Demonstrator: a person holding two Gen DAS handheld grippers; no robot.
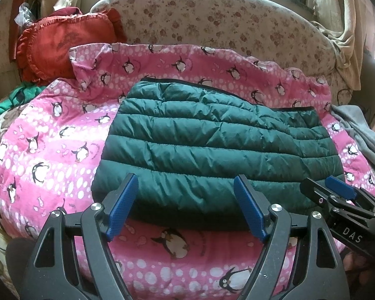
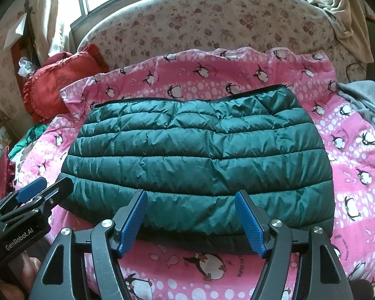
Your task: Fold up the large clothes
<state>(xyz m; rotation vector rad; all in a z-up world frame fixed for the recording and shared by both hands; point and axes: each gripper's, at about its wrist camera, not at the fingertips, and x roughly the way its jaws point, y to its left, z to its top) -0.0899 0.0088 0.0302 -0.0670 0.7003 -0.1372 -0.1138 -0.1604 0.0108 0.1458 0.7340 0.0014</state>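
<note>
A dark green quilted puffer jacket (image 1: 212, 145) lies folded into a compact rectangle on a pink penguin-print blanket (image 1: 50, 150); it also shows in the right wrist view (image 2: 195, 160). My left gripper (image 1: 186, 187) is open and empty, its blue pads just above the jacket's near edge. My right gripper (image 2: 191, 200) is open and empty, also over the jacket's near edge. The right gripper shows at the lower right of the left wrist view (image 1: 322, 187), and the left gripper shows at the lower left of the right wrist view (image 2: 47, 187).
A floral headboard (image 1: 212, 20) stands behind the bed. A red frilled pillow (image 1: 62, 47) lies at the back left. A grey garment (image 2: 362, 105) lies at the right edge. Green fabric (image 1: 20, 97) sits at the left. Beige curtains (image 1: 337, 35) hang at the back right.
</note>
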